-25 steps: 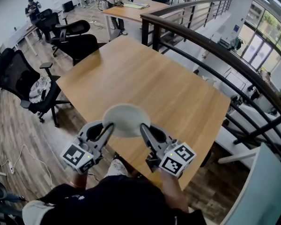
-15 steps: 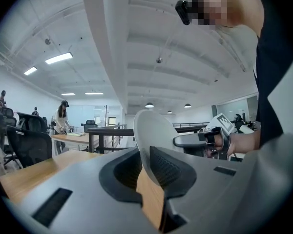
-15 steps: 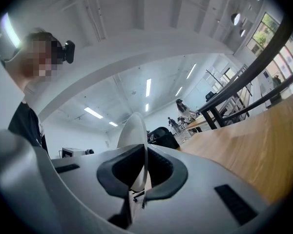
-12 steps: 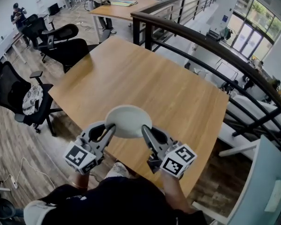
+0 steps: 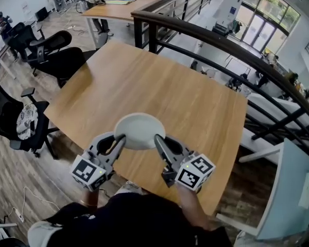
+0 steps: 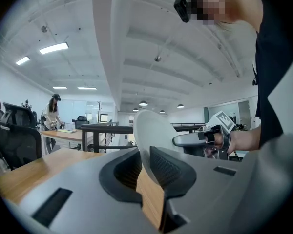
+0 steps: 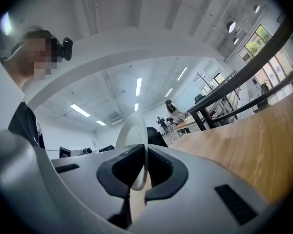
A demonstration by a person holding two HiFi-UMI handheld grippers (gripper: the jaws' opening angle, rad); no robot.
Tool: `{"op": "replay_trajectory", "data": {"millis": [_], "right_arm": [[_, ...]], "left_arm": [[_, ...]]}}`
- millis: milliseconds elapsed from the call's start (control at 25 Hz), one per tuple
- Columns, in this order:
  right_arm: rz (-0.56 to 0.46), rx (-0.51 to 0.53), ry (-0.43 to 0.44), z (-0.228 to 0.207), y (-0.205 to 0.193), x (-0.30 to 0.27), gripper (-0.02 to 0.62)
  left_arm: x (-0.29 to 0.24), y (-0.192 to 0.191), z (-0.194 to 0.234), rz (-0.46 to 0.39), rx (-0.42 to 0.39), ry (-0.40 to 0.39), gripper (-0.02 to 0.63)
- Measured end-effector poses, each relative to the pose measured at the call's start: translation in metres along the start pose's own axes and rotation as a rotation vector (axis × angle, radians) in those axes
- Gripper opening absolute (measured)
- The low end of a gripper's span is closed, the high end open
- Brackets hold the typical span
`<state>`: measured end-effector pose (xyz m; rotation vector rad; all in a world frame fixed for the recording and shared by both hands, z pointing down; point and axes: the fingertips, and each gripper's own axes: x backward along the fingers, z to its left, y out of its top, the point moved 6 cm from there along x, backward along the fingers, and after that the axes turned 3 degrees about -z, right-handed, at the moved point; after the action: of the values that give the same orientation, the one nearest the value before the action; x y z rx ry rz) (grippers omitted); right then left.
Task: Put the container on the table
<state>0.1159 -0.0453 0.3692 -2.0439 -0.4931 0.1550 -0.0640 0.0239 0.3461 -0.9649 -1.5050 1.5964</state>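
A pale grey round container [image 5: 139, 130], shallow like a bowl, hangs level above the near edge of the wooden table [image 5: 159, 81]. My left gripper [image 5: 120, 139] is shut on its left rim, and my right gripper [image 5: 158, 139] is shut on its right rim. In the left gripper view the container [image 6: 149, 138] stands edge-on between the dark pads [image 6: 171, 169], with the right gripper [image 6: 190, 140] visible beyond. In the right gripper view the container's rim [image 7: 134, 140] is pinched between the jaws.
Black office chairs [image 5: 62, 55] stand left of the table. A dark metal railing [image 5: 216, 45] runs along its far and right sides. Another desk [image 5: 118, 9] with people near it lies at the back left. Wooden floor [image 5: 15, 174] lies below left.
Both grippers have carried the container forward over the table's near edge. The table now lies closer under it, and the grip on both rims is unchanged.
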Motion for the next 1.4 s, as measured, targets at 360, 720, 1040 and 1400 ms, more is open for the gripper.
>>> {"op": "replay_trajectory", "data": {"millis": [360,720,1040,1400], "right_arm": [[-0.019,0.016,-0.063,-0.015,-0.001,-0.035,0.023],[-0.055,0.013,-0.164,-0.034,-0.007,-0.056,0.023],[-0.064,0.005,-0.245,-0.043,-0.02,-0.07,0.023],[-0.061,-0.009,-0.32,-0.057,-0.033,-0.086,0.023]], "left_arm": [[-0.02,-0.004,0.046,0.003,-0.001,-0.071,0.058],[-0.047,-0.014,0.081,0.031,-0.011,-0.169,0.058],[-0.058,-0.029,0.105,0.061,0.005,-0.246,0.058],[-0.075,-0.048,0.131,0.069,0.021,-0.332,0.058]]}}
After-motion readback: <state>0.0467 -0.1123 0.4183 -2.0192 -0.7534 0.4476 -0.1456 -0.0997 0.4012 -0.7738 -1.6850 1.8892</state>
